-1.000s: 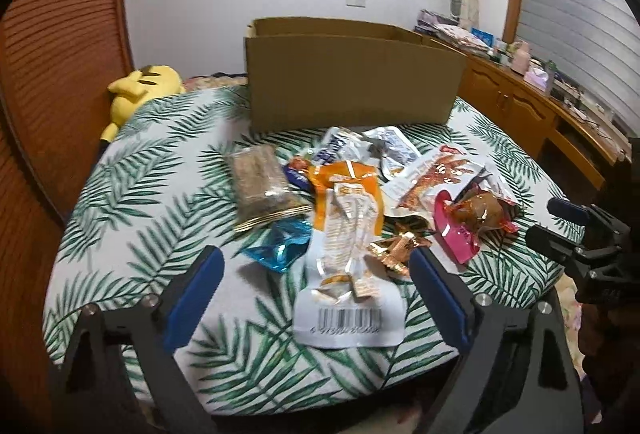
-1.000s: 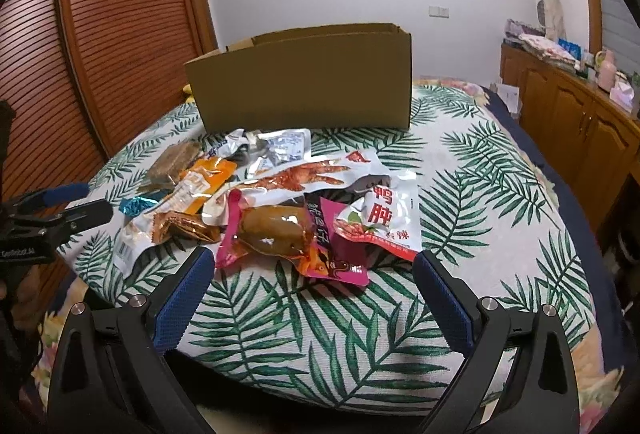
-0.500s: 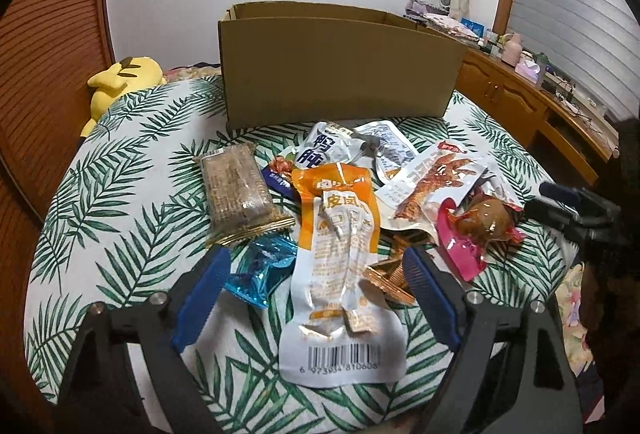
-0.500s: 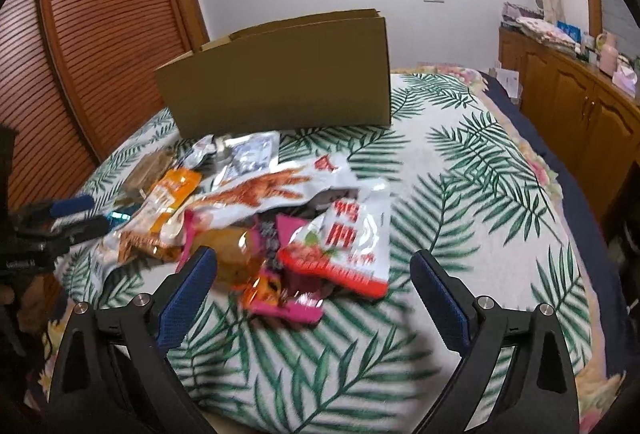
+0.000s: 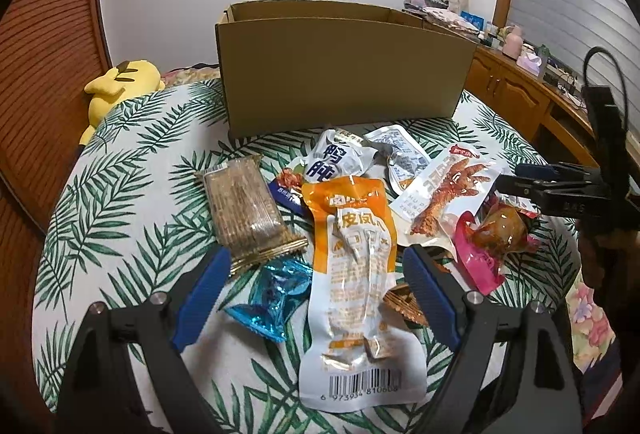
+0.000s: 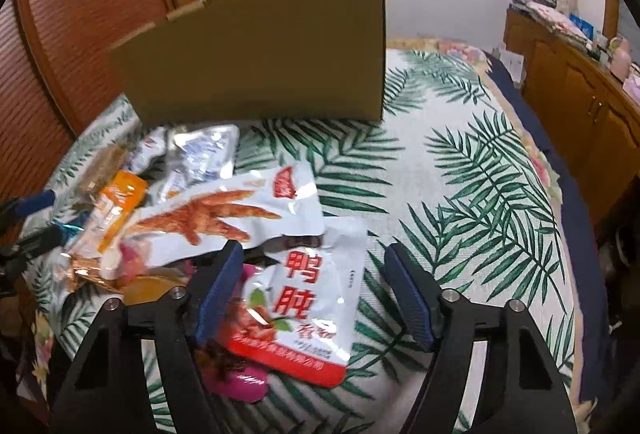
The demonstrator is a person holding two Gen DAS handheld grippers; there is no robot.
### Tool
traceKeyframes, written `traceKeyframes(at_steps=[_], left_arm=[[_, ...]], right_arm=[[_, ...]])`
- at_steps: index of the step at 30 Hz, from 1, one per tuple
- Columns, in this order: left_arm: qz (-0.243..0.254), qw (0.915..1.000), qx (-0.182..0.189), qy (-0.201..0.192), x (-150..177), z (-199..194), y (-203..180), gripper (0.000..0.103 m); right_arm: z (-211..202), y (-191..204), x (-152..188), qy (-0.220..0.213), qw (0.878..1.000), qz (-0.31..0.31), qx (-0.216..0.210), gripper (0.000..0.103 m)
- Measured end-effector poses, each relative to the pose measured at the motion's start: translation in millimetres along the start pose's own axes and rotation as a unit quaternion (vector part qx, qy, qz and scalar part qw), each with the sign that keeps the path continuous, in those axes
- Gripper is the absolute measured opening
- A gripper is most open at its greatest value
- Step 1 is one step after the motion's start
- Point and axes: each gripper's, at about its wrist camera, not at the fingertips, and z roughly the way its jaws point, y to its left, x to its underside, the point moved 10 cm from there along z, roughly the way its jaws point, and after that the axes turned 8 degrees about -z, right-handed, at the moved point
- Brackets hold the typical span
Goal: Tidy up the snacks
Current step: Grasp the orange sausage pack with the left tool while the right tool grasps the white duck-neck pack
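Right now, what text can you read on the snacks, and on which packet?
"鸭肫": red-and-white pouch; small print below blurred.
"鸭肫": blue-and-white pouch.
"皮凤": orange packet; rest creased away.
"6 973934 810608": barcode on that packet; last digits uncertain.
"HU P", "FEN": chicken-foot packet; cut off.
Silver pouch: too small.

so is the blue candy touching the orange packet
Touching. The left wrist view shows the blue candy with its right edge tucked against the orange packet, with no cloth visible between them.
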Motion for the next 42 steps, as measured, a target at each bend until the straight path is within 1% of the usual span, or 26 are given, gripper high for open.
traceKeyframes(at_steps=[3, 6, 8, 9, 10, 12, 13, 18, 20, 22, 25, 28, 29, 30, 34, 36, 40, 42], left_arm=[[0.001, 1.0000, 0.002, 0.001, -1.5, 1.5, 0.0, 0.088], [0.004, 0.9999, 0.006, 0.008, -1.9, 5.9, -2.3, 0.088], [0.009, 0.9999, 0.008, 0.012, -2.4, 9.3, -5.6, 0.088], [0.015, 0.9997, 0.012, 0.017, -3.3, 11.2, -8.4, 0.088], [0.018, 0.9995, 0.016, 0.020, -4.0, 12.1, -11.3, 0.088], [0.026, 0.9989, 0.026, 0.030, -6.9, 14.3, -16.9, 0.086], [0.033, 0.9984, 0.028, 0.036, -8.8, 16.0, -19.2, 0.085], [0.067, 0.9941, 0.022, 0.083, -8.5, 33.3, -26.1, 0.064], [0.071, 0.9916, 0.024, 0.105, -5.7, 39.7, -29.0, 0.060], [0.077, 0.9892, 0.027, 0.121, -2.0, 44.6, -32.9, 0.059], [0.089, 0.9856, 0.021, 0.142, 1.9, 55.4, -33.8, 0.059], [0.082, 0.9826, 0.024, 0.165, 5.4, 64.1, -32.9, 0.063], [0.086, 0.9824, 0.025, 0.164, 5.0, 65.5, -33.7, 0.067], [0.089, 0.9822, 0.023, 0.164, 4.9, 66.0, -34.0, 0.067], [0.099, 0.9825, 0.014, 0.157, 6.8, 67.3, -35.5, 0.066], [0.095, 0.9841, 0.015, 0.149, 5.7, 67.7, -36.9, 0.057], [0.089, 0.9868, 0.017, 0.134, 6.6, 68.3, -37.7, 0.053], [0.078, 0.9890, 0.026, 0.123, 6.6, 64.3, -36.1, 0.052]], right_arm=[[5.3, -6.1, 4.5, 0.016, 1.000, -0.008, 0.007, 0.072], [8.6, -8.9, 5.7, 0.021, 1.000, -0.016, 0.010, 0.072], [10.8, -6.7, 5.0, 0.024, 0.999, -0.031, 0.018, 0.067], [11.8, -6.4, 4.9, 0.024, 0.998, -0.041, 0.027, 0.062], [11.1, -4.9, 4.4, 0.020, 0.998, -0.050, 0.031, 0.061], [11.2, -5.3, 5.2, 0.016, 0.998, -0.048, 0.027, 0.060], [10.9, -5.9, 5.8, 0.012, 0.998, -0.048, 0.025, 0.060], [10.3, -5.4, 6.2, 0.007, 0.998, -0.050, 0.026, 0.060], [10.3, -5.5, 6.1, 0.005, 0.998, -0.051, 0.025, 0.060], [8.9, -4.3, 6.4, 0.004, 0.998, -0.051, 0.025, 0.060], [9.0, -3.9, 6.2, 0.003, 0.998, -0.051, 0.026, 0.061], [8.9, -3.8, 6.0, 0.002, 0.998, -0.051, 0.025, 0.061], [9.0, -3.7, 5.9, 0.002, 0.998, -0.051, 0.025, 0.061], [9.1, -3.5, 5.8, 0.002, 0.998, -0.051, 0.026, 0.061], [9.7, -3.5, 5.1, 0.003, 0.998, -0.053, 0.025, 0.061], [10.2, -3.3, 4.9, 0.004, 0.998, -0.053, 0.025, 0.061], [10.3, -3.4, 5.1, 0.006, 0.998, -0.053, 0.025, 0.061], [10.6, -3.5, 4.8, 0.008, 0.998, -0.053, 0.025, 0.061]])
